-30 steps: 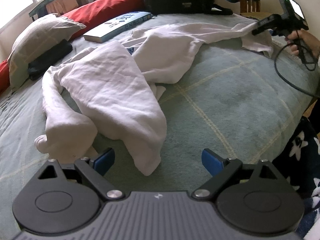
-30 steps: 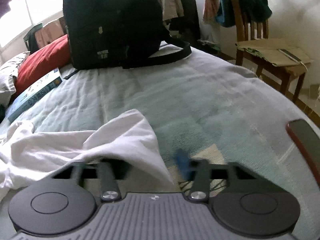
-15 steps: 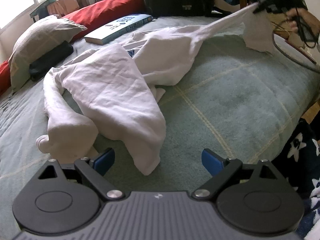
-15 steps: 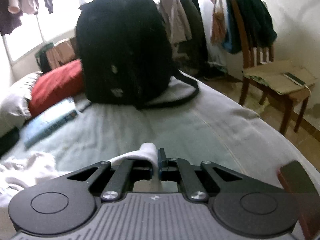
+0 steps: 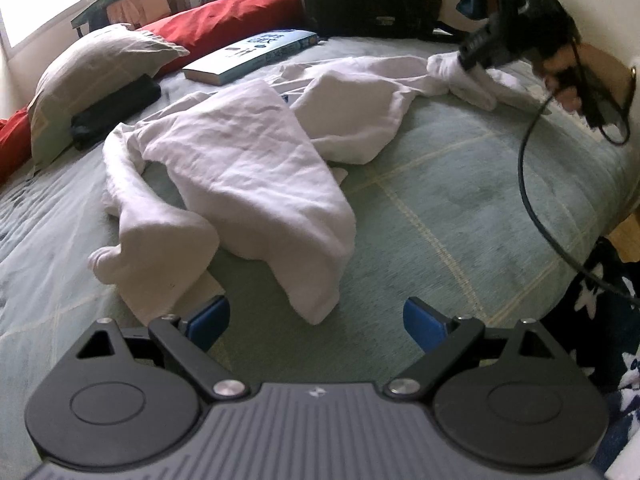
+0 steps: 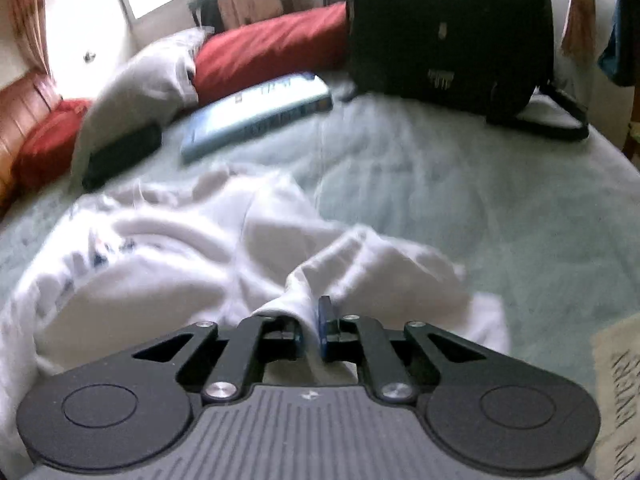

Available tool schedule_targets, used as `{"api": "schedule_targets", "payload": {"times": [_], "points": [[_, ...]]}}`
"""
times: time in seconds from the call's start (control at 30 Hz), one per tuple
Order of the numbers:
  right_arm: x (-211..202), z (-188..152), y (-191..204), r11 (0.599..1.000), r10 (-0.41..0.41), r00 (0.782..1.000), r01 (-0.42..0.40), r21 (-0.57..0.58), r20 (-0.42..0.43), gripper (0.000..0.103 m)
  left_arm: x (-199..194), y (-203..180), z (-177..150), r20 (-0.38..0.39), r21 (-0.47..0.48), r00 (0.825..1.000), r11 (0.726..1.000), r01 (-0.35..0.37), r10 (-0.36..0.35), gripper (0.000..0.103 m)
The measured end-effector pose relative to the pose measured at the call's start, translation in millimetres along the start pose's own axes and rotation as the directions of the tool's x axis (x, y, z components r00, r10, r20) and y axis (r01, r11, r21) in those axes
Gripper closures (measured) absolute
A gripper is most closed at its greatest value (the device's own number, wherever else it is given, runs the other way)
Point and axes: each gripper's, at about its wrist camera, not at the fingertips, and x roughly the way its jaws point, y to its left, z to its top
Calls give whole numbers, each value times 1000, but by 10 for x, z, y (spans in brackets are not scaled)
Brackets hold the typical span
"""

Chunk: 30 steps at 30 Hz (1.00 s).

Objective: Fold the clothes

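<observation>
Nothing folded yet: white garment lies crumpled on bed. One end is pinched in right hand-held gripper (jaws easing apart); left hand-held gripper is held wide open, empty. Spreading & folding remain.

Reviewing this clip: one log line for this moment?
stage: fold clothes, arranging | left gripper: open, empty | right gripper: opening, white garment between pads | bed: garment crumpled

Bare green bedspread lies open ahead of the left gripper, between the crumpled white garment and the bed's right edge. The far end is crowded: a book, a grey pillow, a red cushion and a black backpack. A black cable hangs over the right side.
</observation>
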Motion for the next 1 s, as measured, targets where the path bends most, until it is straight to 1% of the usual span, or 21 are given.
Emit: {"api": "schedule_targets", "payload": {"times": [0.03,0.07,0.1,0.13,0.17,0.2,0.23,0.33,0.4,0.47,0.5,0.63,0.8,1.0], "points": [[10,-35,4,1000,0,1000,0,-3,-14,83,-6,10,-7,1,-3,1000,1000,-1,1,9],[-31,-56,-12,1000,3,1000,-3,5,-16,81,-14,20,-14,3,-5,1000,1000,-1,1,9],[-75,-76,-28,1000,6,1000,-6,14,-19,72,-22,29,-22,5,-8,1000,1000,-1,1,9],[-160,-87,-63,1000,9,1000,-9,24,-18,57,-29,38,-25,8,-9,1000,1000,2,-2,9],[-261,-116,-102,999,10,1000,-9,32,-9,49,-34,41,-30,10,-10,1000,1000,4,-4,9],[-362,-146,-141,999,10,1000,-10,40,0,39,-39,44,-35,12,-10,1000,1000,6,-6,9],[-464,-194,-195,999,5,1000,-5,46,12,34,-30,41,-35,11,-9,1000,1000,10,-10,9],[-751,-340,-378,997,-15,999,11,76,45,33,-3,34,-37,10,-5,1000,1000,23,-23,9],[-866,-422,-561,991,-52,997,44,125,58,33,9,1,-31,9,2,999,1000,31,-31,9],[-896,-482,-744,980,-94,994,82,184,57,33,11,-36,-27,10,11,999,999,41,-41,9],[-893,-512,-832,971,-102,993,88,221,56,33,7,-56,-25,10,15,999,999,46,-46,9],[-794,-611,-1056,941,-103,992,74,330,72,33,-18,-101,-29,9,22,999,999,49,-50,9],[-650,-652,-1078,927,-118,991,84,364,71,33,-29,-110,-25,4,20,999,999,43,-43,9],[-643,-674,-1049,924,-139,988,105,367,67,33,-28,-123,-19,5,23,998,998,60,-60,9]]}}
